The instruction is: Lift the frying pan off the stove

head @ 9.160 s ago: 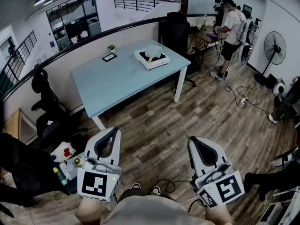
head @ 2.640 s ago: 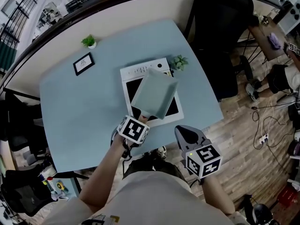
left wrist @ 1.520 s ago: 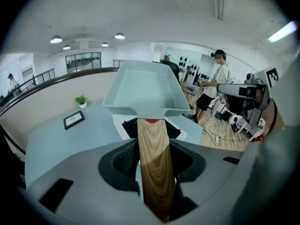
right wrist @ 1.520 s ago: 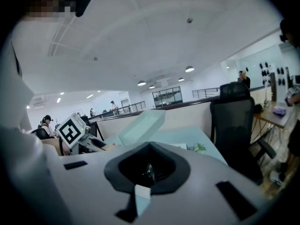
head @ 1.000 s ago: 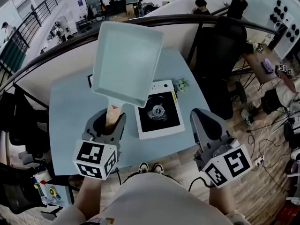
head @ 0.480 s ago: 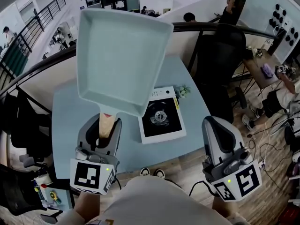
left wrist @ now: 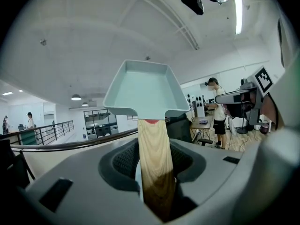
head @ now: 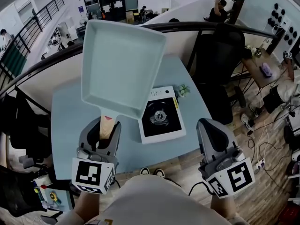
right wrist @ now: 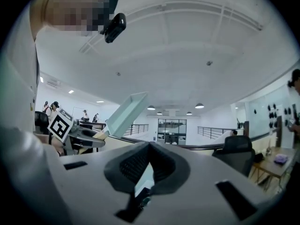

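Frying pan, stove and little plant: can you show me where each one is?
frying pan [head: 122, 64], head view, on its flat inside bottom.
stove [head: 165, 127], head view, on its black top.
little plant [head: 183, 91], head view, on its green leaves.

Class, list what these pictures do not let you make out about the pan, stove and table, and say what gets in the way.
Table: in the head view its far middle is covered by the raised frying pan.
Stove: in the head view its control markings are too small to read.
Handle: in the left gripper view its near end is buried between the left gripper's pads.
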### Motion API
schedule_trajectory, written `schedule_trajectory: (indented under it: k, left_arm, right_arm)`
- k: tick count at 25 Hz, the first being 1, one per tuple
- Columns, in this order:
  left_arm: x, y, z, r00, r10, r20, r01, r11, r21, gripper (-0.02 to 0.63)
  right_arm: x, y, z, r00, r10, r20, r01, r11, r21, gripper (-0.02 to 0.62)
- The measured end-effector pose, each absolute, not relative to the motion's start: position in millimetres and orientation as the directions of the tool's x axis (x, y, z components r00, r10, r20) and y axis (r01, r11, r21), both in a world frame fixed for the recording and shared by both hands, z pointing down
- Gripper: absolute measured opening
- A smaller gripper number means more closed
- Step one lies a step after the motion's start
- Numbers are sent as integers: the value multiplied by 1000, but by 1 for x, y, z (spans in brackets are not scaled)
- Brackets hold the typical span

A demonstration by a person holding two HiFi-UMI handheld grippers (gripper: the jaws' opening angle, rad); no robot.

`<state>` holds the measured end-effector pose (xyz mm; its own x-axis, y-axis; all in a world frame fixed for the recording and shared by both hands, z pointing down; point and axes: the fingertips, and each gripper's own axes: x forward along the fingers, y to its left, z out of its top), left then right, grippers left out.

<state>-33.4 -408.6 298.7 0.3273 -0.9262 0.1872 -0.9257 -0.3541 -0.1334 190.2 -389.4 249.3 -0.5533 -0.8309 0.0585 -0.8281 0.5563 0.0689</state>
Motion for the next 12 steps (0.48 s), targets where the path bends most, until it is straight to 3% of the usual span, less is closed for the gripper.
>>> schedule_trajectory:
  k: [12]
  left_arm:
    - [-38,-409,320,329,-910,254,-918,-371,-139,163]
  right_arm:
    - [187,-390,257,-539,-840,70,-838,543,60,5]
